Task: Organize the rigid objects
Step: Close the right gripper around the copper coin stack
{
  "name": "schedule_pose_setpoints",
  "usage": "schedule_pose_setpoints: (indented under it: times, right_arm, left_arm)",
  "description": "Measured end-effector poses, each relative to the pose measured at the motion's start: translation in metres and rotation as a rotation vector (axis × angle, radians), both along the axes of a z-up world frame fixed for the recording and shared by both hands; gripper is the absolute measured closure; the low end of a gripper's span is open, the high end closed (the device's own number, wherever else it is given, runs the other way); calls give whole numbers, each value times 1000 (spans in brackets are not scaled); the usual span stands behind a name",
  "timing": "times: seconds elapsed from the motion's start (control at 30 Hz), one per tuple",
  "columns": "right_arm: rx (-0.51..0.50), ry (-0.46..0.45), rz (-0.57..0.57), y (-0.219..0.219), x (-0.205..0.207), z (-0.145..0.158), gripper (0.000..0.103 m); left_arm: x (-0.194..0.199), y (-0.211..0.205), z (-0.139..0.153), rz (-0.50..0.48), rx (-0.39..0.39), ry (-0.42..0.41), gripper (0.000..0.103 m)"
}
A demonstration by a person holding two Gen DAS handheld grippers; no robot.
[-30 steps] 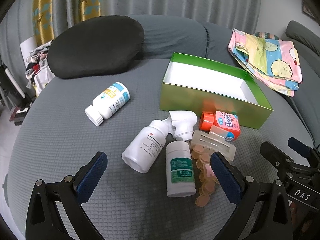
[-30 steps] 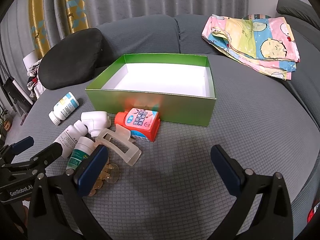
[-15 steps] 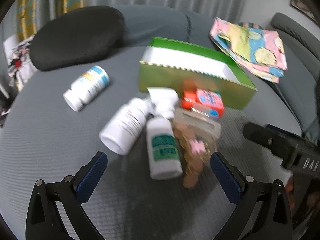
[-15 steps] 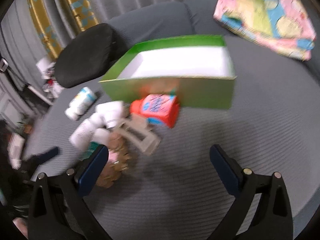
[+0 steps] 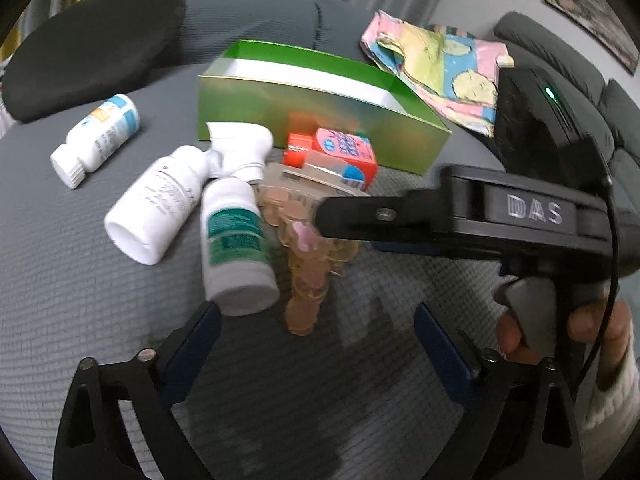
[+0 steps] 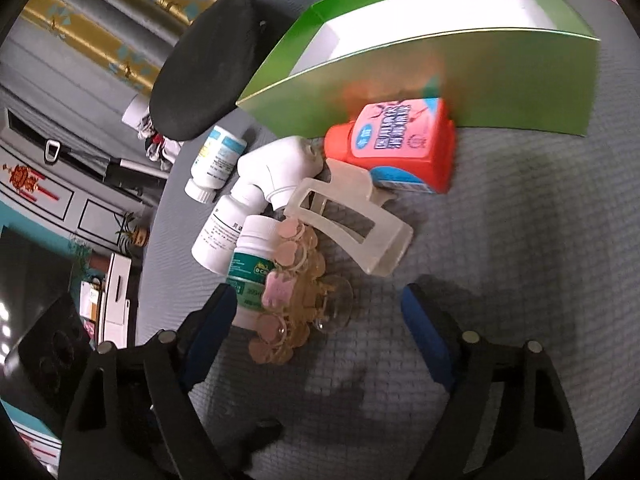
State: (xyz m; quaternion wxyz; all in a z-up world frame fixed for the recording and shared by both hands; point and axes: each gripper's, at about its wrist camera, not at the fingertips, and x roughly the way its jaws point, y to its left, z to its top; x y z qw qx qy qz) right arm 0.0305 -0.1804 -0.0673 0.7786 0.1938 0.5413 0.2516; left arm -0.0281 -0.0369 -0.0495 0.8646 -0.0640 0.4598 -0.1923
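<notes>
The jaws of both grippers have just been closing, yet they are seen well apart with nothing pressed between the pads. The left gripper (image 5: 316,340) is held above the gray cushion (image 5: 60,280), with the base of the green-labelled bottle (image 5: 236,248) just at the tip of its left finger. The right gripper (image 6: 316,322) is hung over the amber suction-cup piece (image 6: 296,300), whose near end lies between the blue pads without being touched by them.

The cluster is found in front of the green box (image 5: 320,120), which stands open side up. The green-labelled bottle is laid on its side, long axis running away from the left camera, cap toward the box. Beside it the white spray bottle (image 5: 160,204) is laid slantwise, nozzle toward the box and base toward the near left. A small bottle with a blue and orange label (image 5: 98,140) is set apart at the left, cap pointing near left. The red bottle (image 6: 396,144) is laid against the box wall, cap pointing left, and the translucent hair claw (image 6: 352,224) is rested just in front of it
</notes>
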Motion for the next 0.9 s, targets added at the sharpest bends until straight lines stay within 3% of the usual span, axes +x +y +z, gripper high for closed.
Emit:
schedule_pose_setpoints:
  times: [0.17, 0.3, 0.47, 0.6, 0.9]
  right_arm:
    - [4, 9, 38, 14, 7, -5, 27]
    - [22, 28, 78, 19, 12, -10, 52]
    - [14, 20, 98, 19, 12, -13, 52]
    - [11, -14, 113, 16, 8, -12, 53]
    - [20, -58, 97, 6, -10, -1, 54]
  left_arm:
    - [6, -8, -8, -20, 3, 20, 24]
    - [18, -15, -17, -23, 21, 43, 48]
    - [23, -16, -21, -11, 23, 52, 54]
    - [26, -19, -21, -4, 48, 39, 71]
    - [5, -7, -12, -43, 9, 12, 73]
